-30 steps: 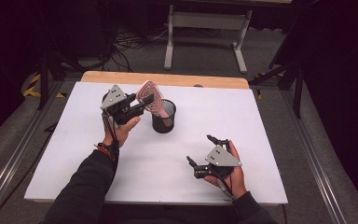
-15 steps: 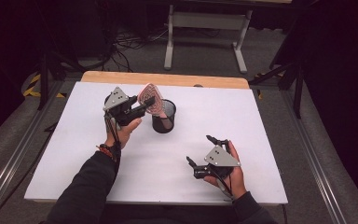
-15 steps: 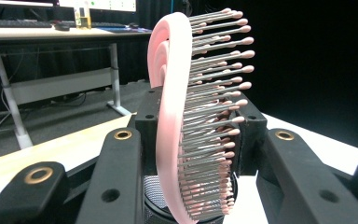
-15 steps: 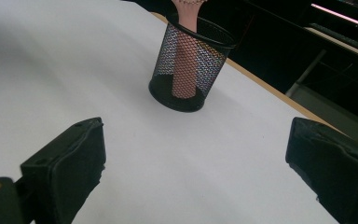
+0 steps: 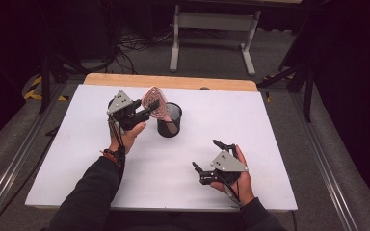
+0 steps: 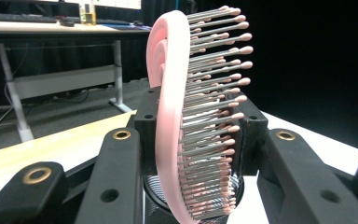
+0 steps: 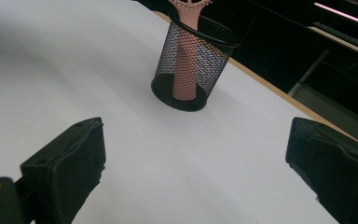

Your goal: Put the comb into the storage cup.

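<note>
Looking down from the high view, I see my left tool [image 5: 144, 109] raised over the white bench [image 5: 77, 144], clamped on the head of a pink hairbrush [image 5: 155, 102] whose handle reaches down into a black mesh cup [image 5: 169, 120] standing near the middle of the bench, toward the far edge. My right tool [image 5: 211, 155] sits well apart from the cup, near the front right of the bench, resting in the person's hand.

The left gripper view gives me what the high view cannot — the brush [image 6: 177, 121] edge-on, its pink frame curving up between the two black jaws, rows of metal pins with pink tips pointing to the right of the picture. Both jaws press against the sides of the brush head, so this tool is closed on it. The rim of the cup [image 6: 156, 205] shows just below the brush.

The right gripper view adds the inside of the cup [image 7: 192, 65] — through the mesh I can see the pink handle [image 7: 185, 70] standing in it, slightly tilted, reaching the bottom. The right tool's jaws stand wide apart with nothing between them, only bare bench [image 7: 51, 70].
</note>
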The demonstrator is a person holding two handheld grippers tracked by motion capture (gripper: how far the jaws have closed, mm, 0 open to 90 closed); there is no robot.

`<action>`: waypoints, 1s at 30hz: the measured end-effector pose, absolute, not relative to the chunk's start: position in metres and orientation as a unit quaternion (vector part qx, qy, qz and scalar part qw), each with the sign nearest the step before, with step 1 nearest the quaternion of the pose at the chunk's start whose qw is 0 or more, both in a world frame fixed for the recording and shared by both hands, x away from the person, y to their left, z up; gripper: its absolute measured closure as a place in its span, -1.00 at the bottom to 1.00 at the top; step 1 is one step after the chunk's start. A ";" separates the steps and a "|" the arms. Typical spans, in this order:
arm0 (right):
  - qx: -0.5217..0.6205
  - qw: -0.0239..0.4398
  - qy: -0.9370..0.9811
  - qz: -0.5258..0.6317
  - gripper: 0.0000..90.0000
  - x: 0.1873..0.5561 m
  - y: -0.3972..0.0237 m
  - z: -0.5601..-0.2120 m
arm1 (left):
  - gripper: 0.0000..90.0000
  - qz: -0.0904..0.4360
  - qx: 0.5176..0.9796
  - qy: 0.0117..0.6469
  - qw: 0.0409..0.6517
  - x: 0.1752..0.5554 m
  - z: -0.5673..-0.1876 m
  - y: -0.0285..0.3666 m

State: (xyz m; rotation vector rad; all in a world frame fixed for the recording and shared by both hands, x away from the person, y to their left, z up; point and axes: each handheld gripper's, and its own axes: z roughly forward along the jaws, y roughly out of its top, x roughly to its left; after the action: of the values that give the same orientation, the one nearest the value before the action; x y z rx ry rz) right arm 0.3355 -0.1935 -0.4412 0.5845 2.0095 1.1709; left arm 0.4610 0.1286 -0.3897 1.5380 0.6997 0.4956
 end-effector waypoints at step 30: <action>0.221 0.359 0.788 0.449 -0.88 0.335 -0.191 -0.443 | 0.28 0.195 0.655 0.349 0.641 0.471 -0.401 0.145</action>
State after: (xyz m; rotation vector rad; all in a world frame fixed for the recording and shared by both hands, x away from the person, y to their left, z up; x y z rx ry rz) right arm 0.3354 -0.1908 -0.4435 0.5709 2.0313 1.1568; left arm 0.4713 0.1449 -0.4013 1.4934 0.7968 0.4452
